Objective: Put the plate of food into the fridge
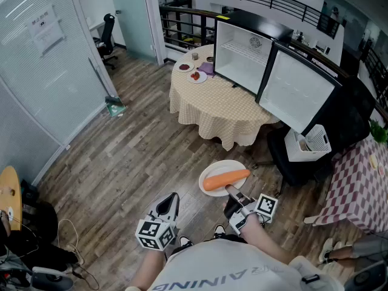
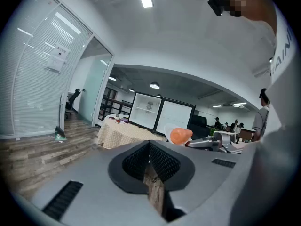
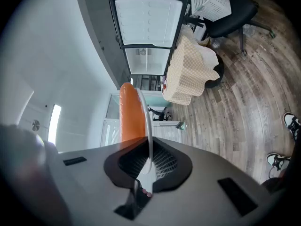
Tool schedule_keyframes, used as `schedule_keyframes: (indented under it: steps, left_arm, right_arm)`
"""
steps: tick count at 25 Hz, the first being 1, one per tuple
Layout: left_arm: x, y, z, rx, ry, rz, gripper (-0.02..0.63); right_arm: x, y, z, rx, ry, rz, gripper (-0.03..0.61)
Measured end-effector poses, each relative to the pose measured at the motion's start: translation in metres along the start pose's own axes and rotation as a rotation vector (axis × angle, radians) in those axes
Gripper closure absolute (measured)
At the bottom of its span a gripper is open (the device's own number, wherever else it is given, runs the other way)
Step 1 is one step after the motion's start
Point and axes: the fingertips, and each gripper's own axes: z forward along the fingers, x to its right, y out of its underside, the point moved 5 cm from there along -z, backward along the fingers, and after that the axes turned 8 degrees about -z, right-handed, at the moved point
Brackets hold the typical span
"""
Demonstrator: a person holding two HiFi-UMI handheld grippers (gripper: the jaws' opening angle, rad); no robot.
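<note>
step: carry phase. Plate is picked up and held off the floor, well short of the fridge; not yet loaded.
shirt: print partly in view, reads "…AINING", rest cut off.
L gripper: jaws together at the tips, nothing betw. them; idle, low by the person's body. Marker cube only, no text.
R gripper: jaws pinched narrow on the near rim of the plate; R gripper view shows the rim edge-on betw. the pads.
carrot: lies loose across the plate, no restraint.
risk (est.): one-edge grip, so plate can droop and the carrot can roll; keep it level.
table: round, checked cloth, betw. the person and the fridge; small dishes at its far edge.
fridge: stands on the table, door swung open to the R, white shelves bare.
next (est.): walk fwd, round the table to the open side, raise the plate to shelf ht, slide in flat, then let go. L gripper is free for the door.
notice: sheet on the glass wall, far L; print too small to read.
brands: none legible on the fridge.
</note>
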Motion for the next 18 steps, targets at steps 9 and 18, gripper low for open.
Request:
schedule_keyframes:
  steps: [9, 18]
  left_arm:
    - [0.0053, -0.0027, -0.0018, 0.005, 0.007, 0.005, 0.606]
    - [0.0036, 0.0007, -0.0038, -0.004, 0.004, 0.004, 0.606]
  right_arm:
    - [-0.0052, 0.0008, -0.0025, -0.009, -0.006, -0.021, 0.545]
    - [-0.0067, 0.0050, 0.0002, -0.003, -0.024, -0.012, 0.545]
